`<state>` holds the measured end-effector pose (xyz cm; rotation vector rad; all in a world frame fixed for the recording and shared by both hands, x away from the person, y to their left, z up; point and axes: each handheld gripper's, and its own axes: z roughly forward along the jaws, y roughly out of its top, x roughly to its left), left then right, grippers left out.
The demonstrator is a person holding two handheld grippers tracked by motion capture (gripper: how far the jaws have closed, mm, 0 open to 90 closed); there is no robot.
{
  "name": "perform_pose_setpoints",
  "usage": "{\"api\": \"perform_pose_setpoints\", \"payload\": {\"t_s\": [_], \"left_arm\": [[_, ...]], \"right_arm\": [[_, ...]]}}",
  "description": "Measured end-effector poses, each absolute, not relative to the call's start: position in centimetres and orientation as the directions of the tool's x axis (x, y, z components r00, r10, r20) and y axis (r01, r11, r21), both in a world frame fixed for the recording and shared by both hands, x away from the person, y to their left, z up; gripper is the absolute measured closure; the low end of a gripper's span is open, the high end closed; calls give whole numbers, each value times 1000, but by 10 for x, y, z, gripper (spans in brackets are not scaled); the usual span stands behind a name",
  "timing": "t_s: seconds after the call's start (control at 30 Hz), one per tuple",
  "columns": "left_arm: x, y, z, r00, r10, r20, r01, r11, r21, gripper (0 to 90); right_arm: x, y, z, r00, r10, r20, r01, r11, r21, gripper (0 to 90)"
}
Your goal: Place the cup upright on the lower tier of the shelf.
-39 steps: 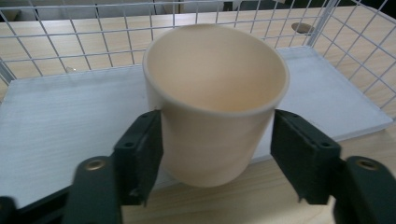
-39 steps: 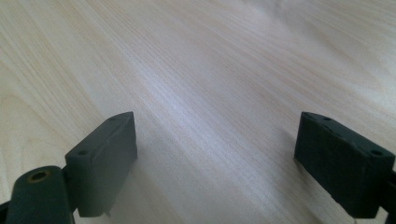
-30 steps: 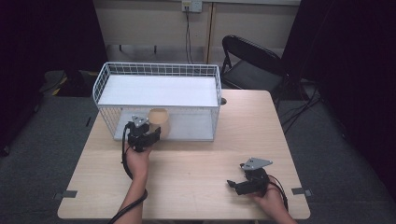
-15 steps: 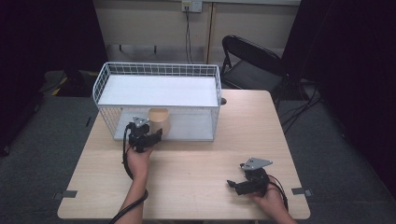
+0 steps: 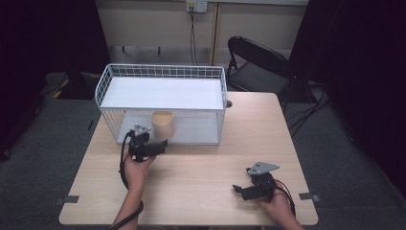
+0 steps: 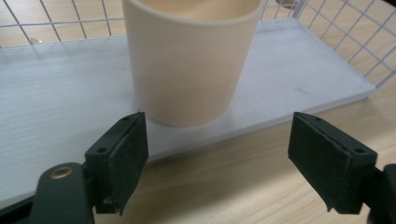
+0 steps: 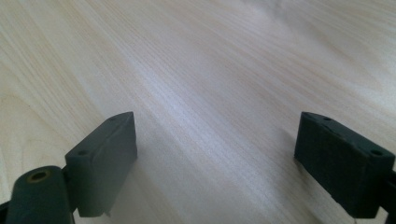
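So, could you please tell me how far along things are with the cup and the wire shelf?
Looks done: the beige cup stands upright on the white board under the wire shelf. In hand: nothing; the left hand-held gripper is open in front of the cup, clear of it. The right hand-held gripper rests open on the table. Left: unclear, perhaps only pulling the left one away.

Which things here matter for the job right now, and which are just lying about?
In play:
cup
wire rack
white lower shelf under the cup
left gripper, jaws open, facing the cup

Idle or background:
right gripper, open over bare table
folding chair
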<state>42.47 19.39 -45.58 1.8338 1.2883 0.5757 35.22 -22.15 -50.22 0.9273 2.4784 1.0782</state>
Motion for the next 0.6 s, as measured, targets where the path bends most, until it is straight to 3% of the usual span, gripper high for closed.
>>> {"api": "perform_pose_setpoints", "payload": {"t_s": [0.6], "left_arm": [[411, 207, -456, 457, 884, -97, 545, -193, 816, 151]], "right_arm": [[352, -221, -502, -753, 658, -3, 446, 515, 732, 124]]}}
